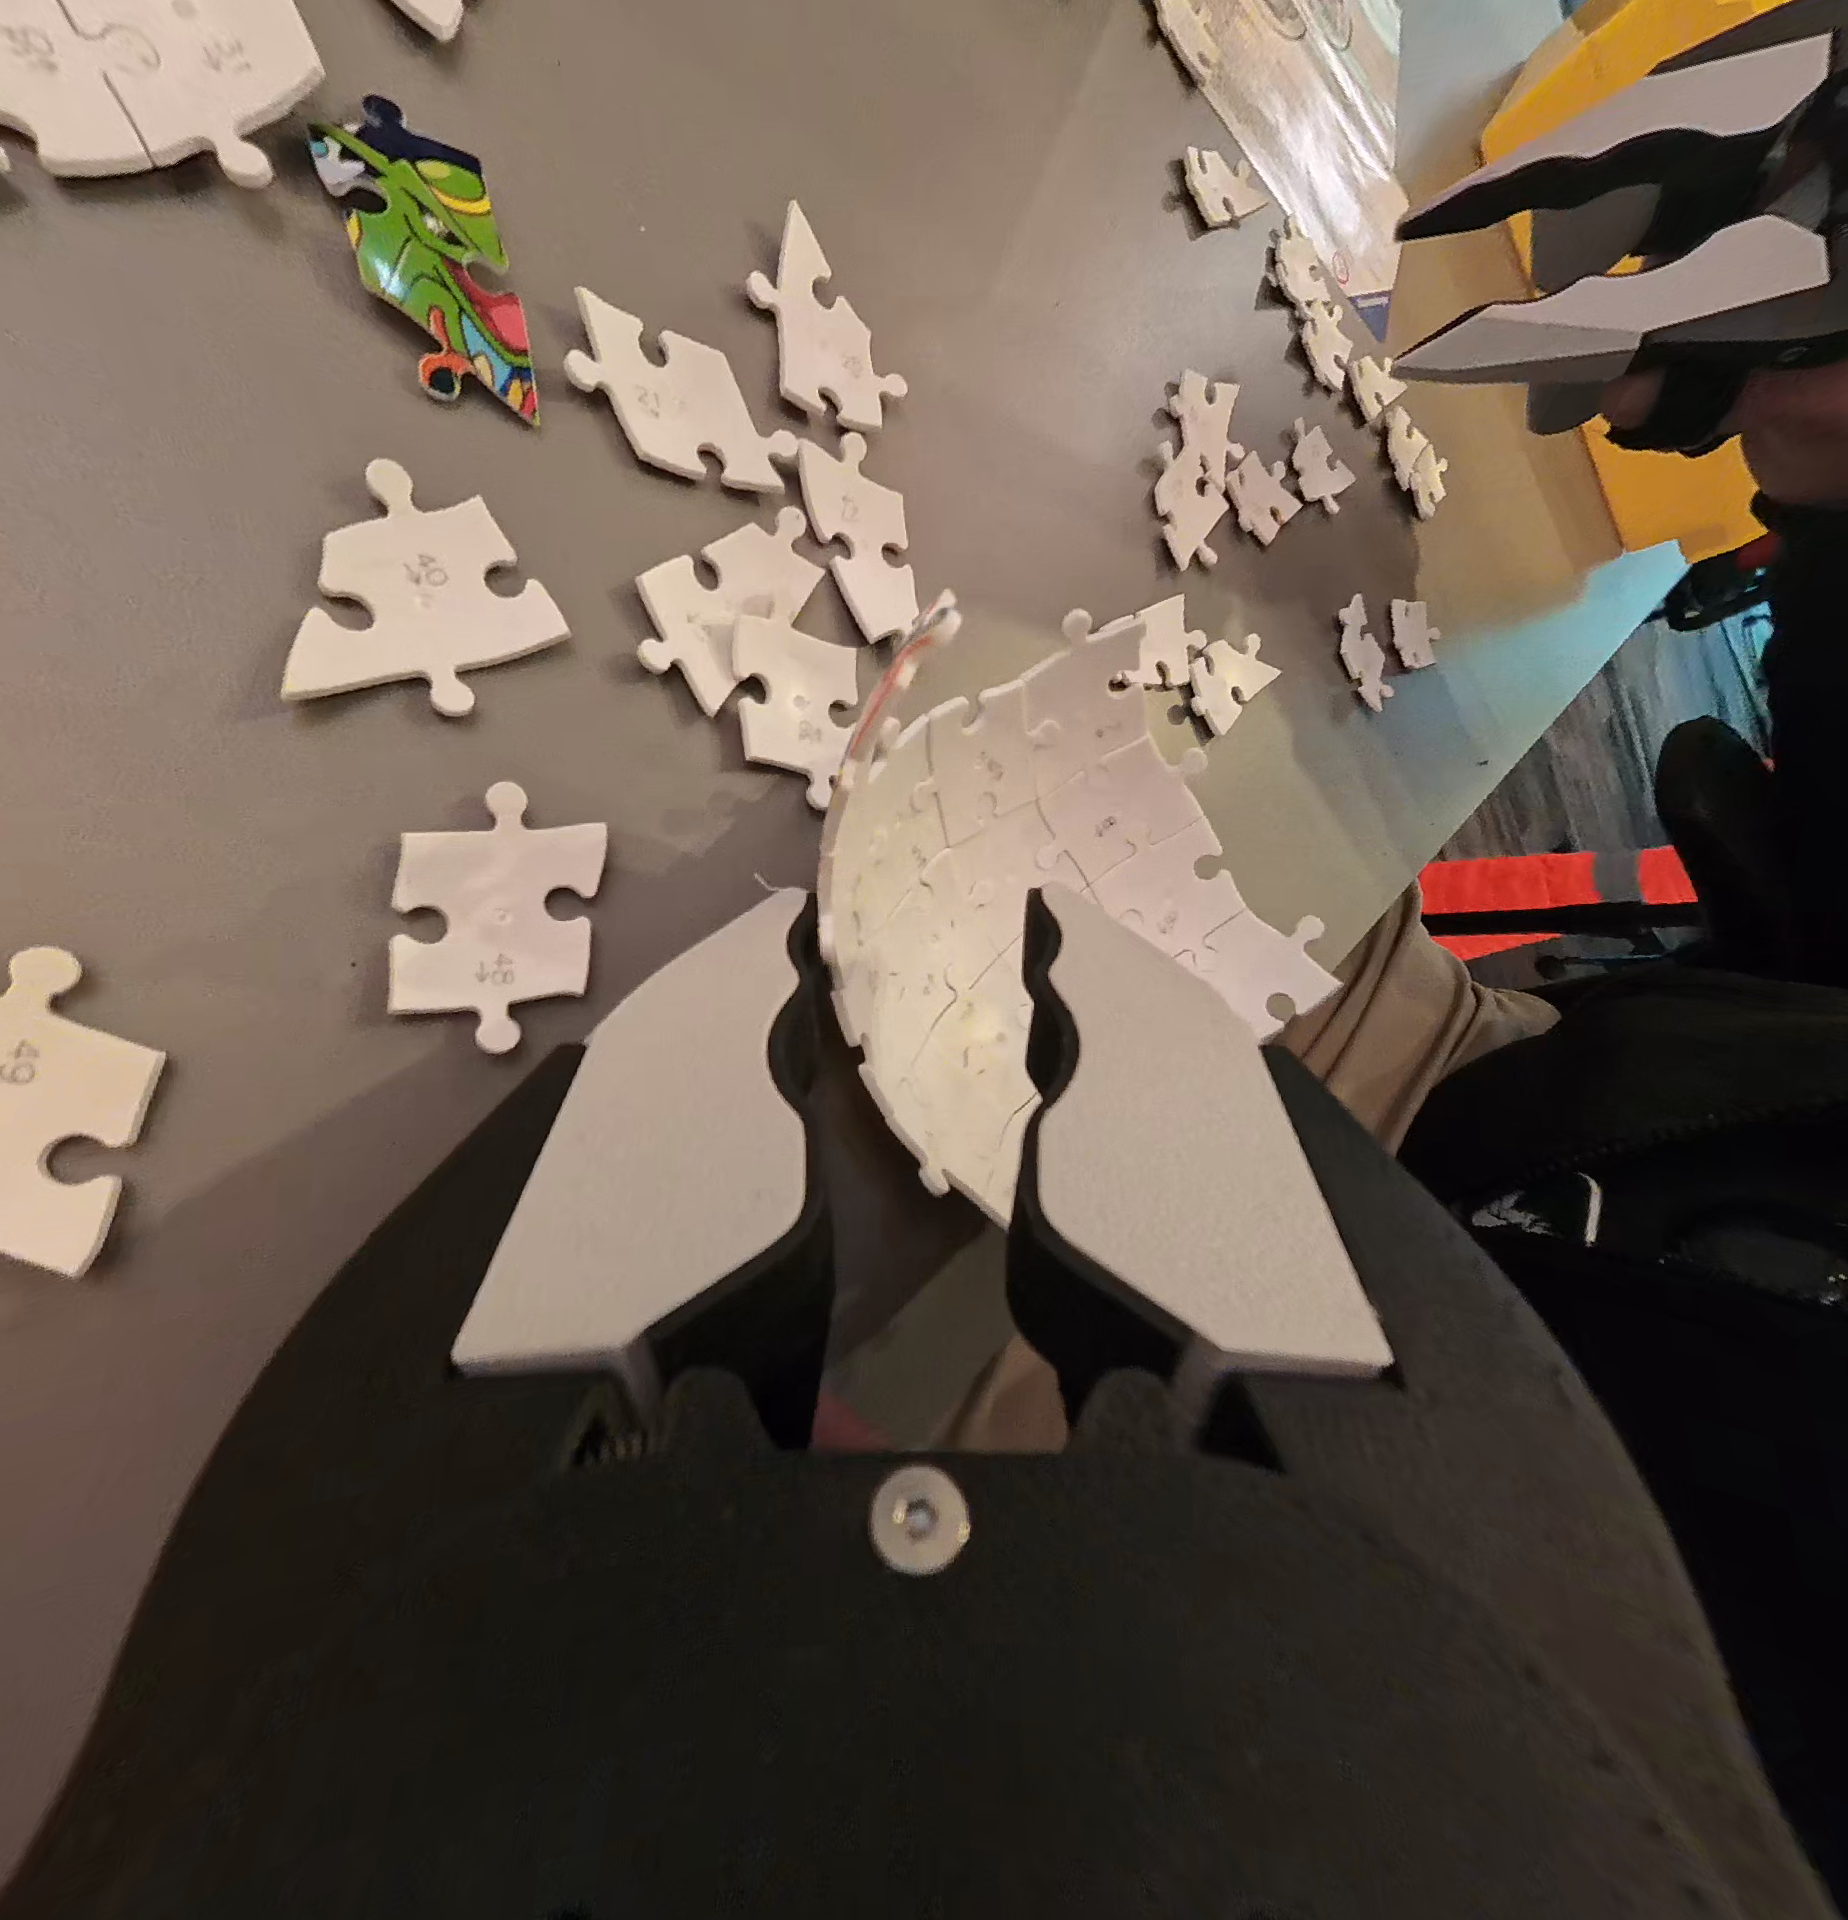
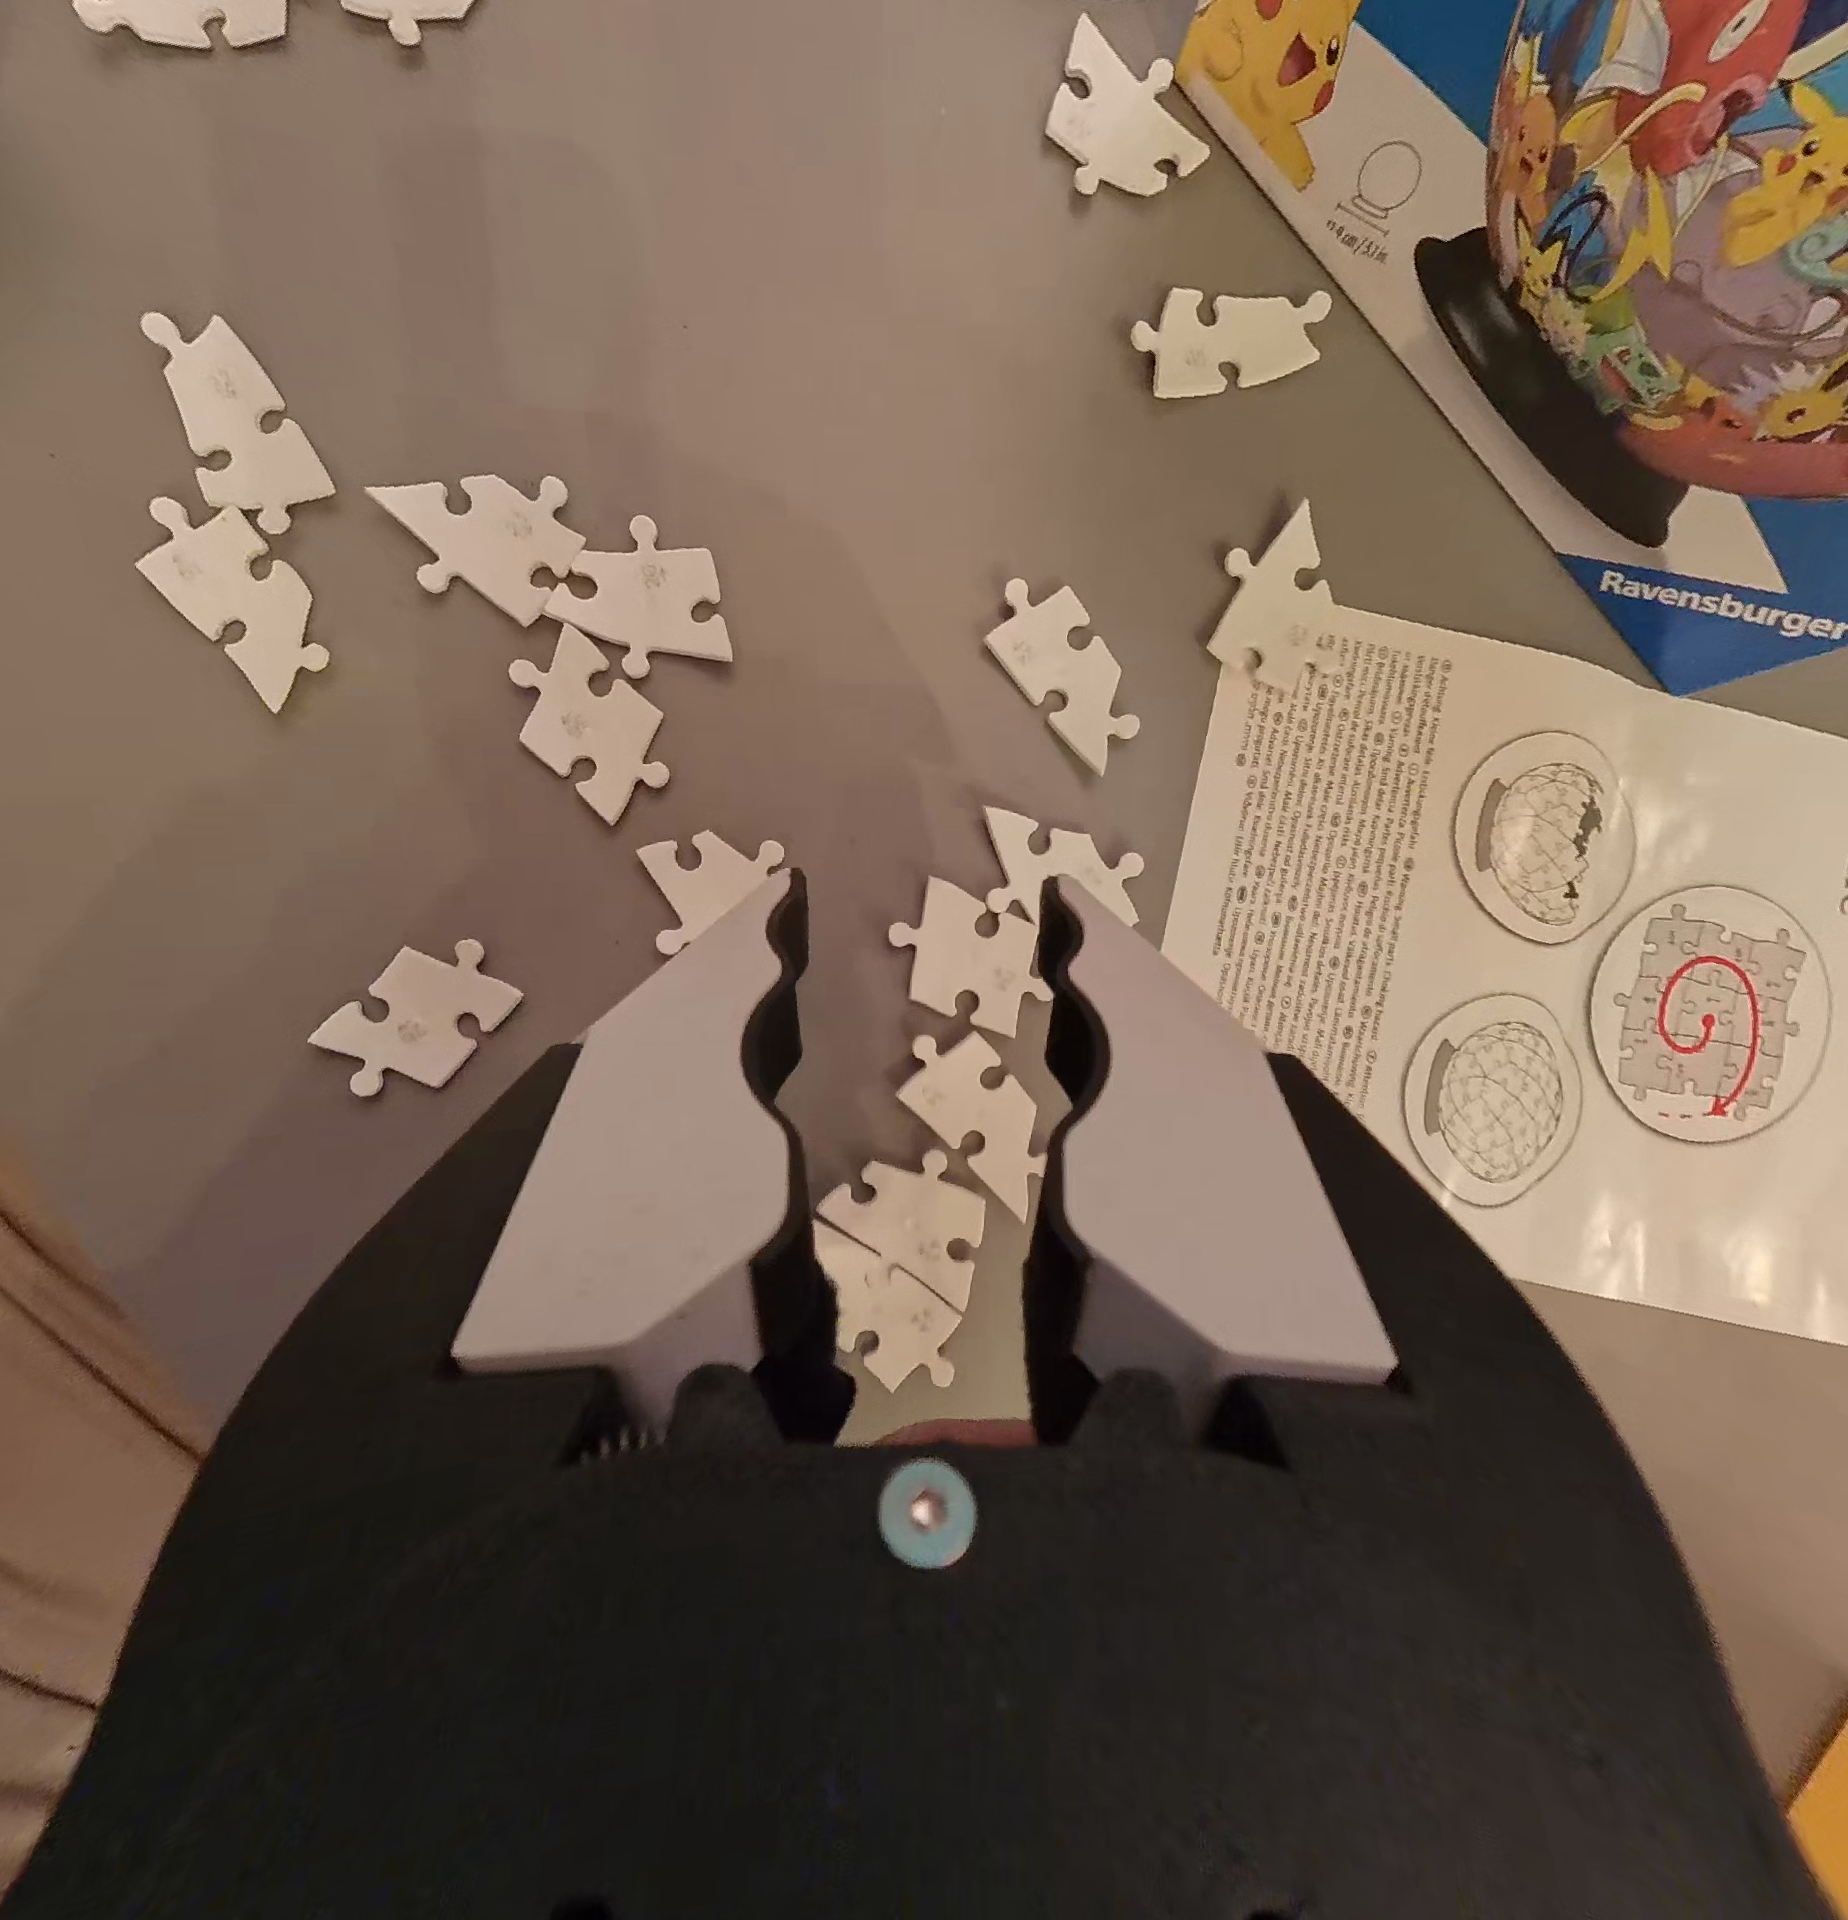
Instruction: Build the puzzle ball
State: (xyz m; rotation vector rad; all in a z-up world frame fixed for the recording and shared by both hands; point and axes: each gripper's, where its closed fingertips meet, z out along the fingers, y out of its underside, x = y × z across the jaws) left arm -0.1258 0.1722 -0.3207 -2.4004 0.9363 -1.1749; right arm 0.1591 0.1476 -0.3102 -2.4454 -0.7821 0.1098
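Observation:
My left gripper [image 1: 920,914] is shut on the partly built puzzle ball [image 1: 1065,821], a curved white shell of joined pieces held tilted above the grey table [image 1: 172,343]. Loose white pieces [image 1: 421,592] lie face down to its left and beyond it. One colour-side-up piece [image 1: 432,260] lies at the upper left. My right gripper [image 2: 920,894] is open and empty, hovering over several loose white pieces [image 2: 961,956]. It also shows in the left wrist view [image 1: 1403,301] at the upper right, apart from the shell.
The puzzle box [image 2: 1678,260] lies at the right wrist view's top right, with the instruction sheet [image 2: 1522,987] below it. A flat group of joined white pieces [image 1: 120,83] lies at the far left. The table edge [image 1: 1502,748] runs at the right, a person's legs beyond it. One gripper's finger ends stand about 30 centimetres off the other's.

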